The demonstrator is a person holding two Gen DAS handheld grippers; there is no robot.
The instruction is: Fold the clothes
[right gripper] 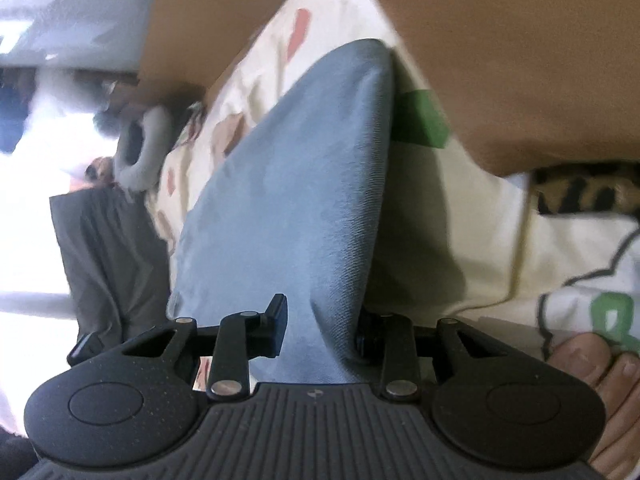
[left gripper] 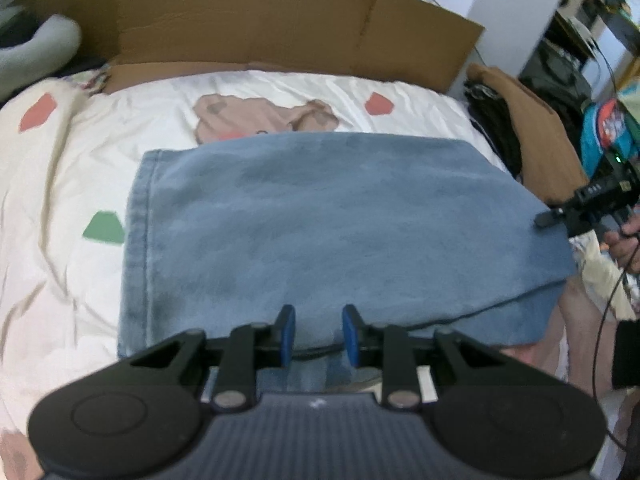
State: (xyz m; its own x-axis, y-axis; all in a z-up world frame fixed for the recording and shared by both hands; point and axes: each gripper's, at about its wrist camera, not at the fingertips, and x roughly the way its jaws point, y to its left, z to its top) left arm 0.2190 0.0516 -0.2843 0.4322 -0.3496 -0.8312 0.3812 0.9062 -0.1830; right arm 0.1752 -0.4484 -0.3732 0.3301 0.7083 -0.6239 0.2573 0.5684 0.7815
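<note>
Bedspread (left gripper: 72, 272), cream, patterned, is carrying folded blue denim garment (left gripper: 320, 220); left gripper (left gripper: 319, 334) is hovering parted at its near edge, right gripper (right gripper: 320, 330) straddling cloth loosely; I'm judging squarer pinches are needed

left gripper (left gripper: 319, 332): black linkage arms, silver pivot screws, blue pads on fingers (left gripper: 287, 330), ribbed grey body | right gripper (right gripper: 320, 326): black, same ribbed body, small white mark, round side caps | person: black sleeve (left gripper: 626, 354), thin black cable (left gripper: 608, 308)
</note>
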